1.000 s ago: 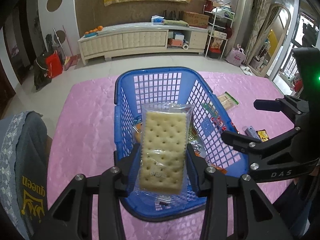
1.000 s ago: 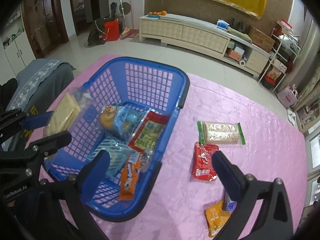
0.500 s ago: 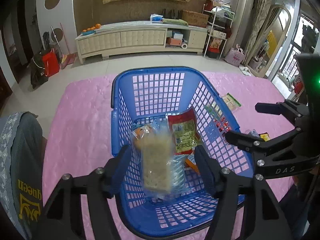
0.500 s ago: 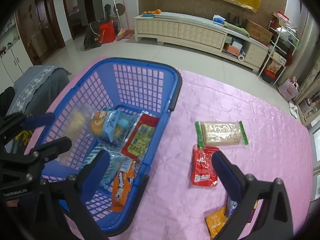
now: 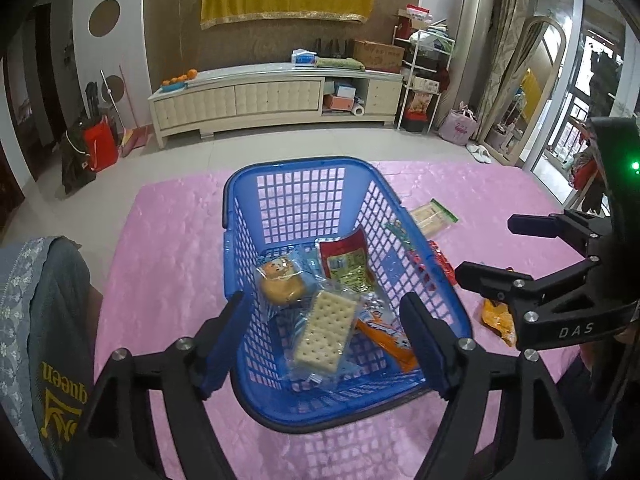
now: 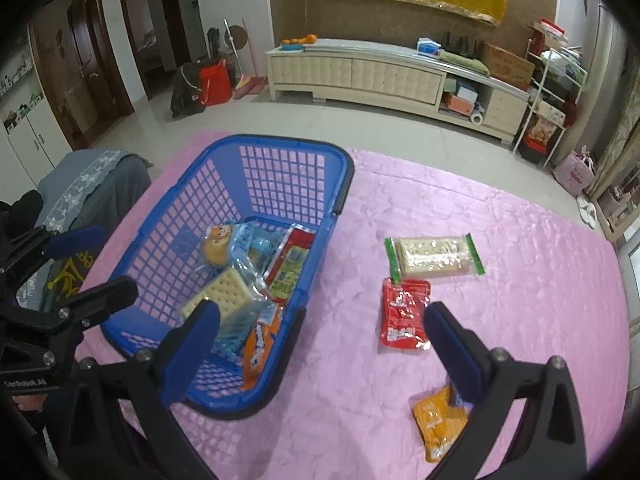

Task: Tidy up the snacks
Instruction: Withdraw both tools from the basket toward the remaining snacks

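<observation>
A blue plastic basket stands on the pink table. A clear-wrapped cracker pack lies inside it among several other snack packets. My left gripper is open and empty above the basket's near end. My right gripper is open and empty, held over the table between the basket and loose snacks. A green-edged biscuit pack, a red packet and an orange packet lie on the table to the right of the basket.
The pink table reaches far to the right. A grey cloth-covered chair stands at the table's left edge. A cream sideboard stands across the floor, far behind the table.
My left gripper opened and let go of the cracker pack, which dropped into the basket. The left gripper drew back a little. The right gripper stayed open and shifted slightly.
</observation>
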### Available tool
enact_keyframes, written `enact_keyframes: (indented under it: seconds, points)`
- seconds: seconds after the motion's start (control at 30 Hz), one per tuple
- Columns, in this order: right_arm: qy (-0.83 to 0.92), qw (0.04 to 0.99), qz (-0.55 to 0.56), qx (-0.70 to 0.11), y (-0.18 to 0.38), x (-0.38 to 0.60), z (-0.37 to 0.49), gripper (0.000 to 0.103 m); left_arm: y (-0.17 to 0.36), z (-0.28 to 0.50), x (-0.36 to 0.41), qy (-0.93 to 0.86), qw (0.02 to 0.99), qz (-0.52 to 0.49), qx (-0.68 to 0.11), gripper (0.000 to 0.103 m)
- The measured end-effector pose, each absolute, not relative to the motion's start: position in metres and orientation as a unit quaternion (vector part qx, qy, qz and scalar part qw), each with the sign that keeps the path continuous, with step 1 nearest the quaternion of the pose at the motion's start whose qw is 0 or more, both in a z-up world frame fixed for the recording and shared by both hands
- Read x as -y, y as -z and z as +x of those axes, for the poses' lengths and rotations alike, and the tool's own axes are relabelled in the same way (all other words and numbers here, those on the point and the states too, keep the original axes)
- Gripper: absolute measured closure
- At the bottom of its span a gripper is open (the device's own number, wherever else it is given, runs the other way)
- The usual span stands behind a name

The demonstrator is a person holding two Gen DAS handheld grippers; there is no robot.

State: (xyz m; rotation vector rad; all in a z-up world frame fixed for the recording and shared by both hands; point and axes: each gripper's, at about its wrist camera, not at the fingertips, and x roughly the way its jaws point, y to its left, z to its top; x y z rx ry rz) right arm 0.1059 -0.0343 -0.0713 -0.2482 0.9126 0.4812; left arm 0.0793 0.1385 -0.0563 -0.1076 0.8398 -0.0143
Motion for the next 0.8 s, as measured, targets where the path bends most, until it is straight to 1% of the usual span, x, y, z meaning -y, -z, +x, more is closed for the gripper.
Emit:
enact_keyframes:
  seconds: [0.07, 0.3, 0.57, 0.8]
  points:
    - [-0.229, 0.864, -0.114, -0.433, 0.067, 0.039, 0.102, 0.0, 0.052, 0.075, -0.132, 0.01, 0.913, -0.051, -0.405, 0.025]
    - [-0.221, 0.872, -0.11, -0.424, 0.056, 0.065, 0.084, 0.0, 0.042, 0.069, -0.102, 0.029, 0.917, -0.038, -0.395, 0.022]
    - [-0.189, 0.886, -0.1, -0.412, 0.044, 0.111, 0.077, 0.0, 0.03, 0.072, -0.065, 0.052, 0.918, -0.036, -0.392, 0.022]
    - [-0.163, 0.891, -0.097, -0.413, 0.043, 0.155, 0.075, 0.0, 0.031, 0.08, -0.021, 0.079, 0.914, -0.021, -0.398, 0.022]
